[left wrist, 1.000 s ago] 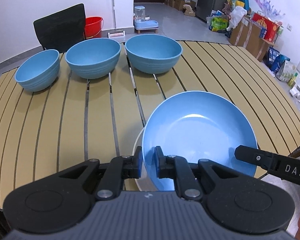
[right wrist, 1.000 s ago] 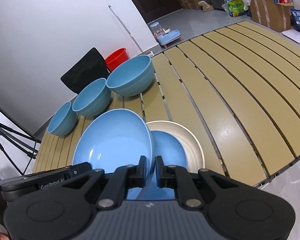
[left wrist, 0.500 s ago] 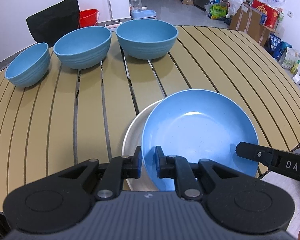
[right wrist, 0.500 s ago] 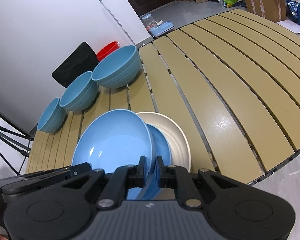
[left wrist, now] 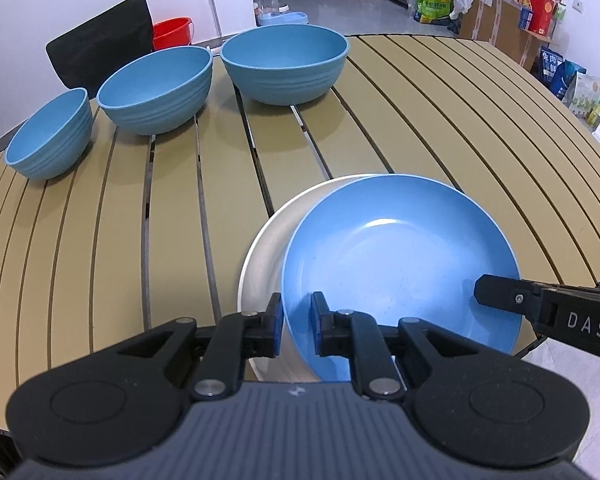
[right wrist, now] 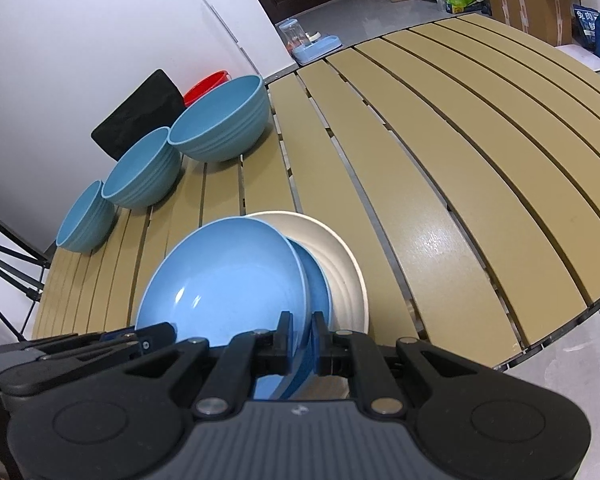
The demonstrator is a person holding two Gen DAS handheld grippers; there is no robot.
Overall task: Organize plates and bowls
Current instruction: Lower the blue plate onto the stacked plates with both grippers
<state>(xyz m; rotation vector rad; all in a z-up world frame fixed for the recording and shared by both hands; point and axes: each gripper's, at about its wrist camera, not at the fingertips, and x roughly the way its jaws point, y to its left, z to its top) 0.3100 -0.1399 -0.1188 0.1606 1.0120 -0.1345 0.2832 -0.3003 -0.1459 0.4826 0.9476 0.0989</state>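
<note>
Jaws of both grippers (nearly closed) pinch the blue plate [left wrist: 400, 256] rim.

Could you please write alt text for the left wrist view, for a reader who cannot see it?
The left gripper pinches the near rim of a blue plate above a cream plate, while the right gripper clamps the blue plate's right edge. Three blue bowls line the slatted table's far side, smallest at left.

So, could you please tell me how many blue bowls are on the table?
3, in a row along the far edge: small bowl at left, medium bowl in the middle, large bowl at right. None seems hidden.
</note>
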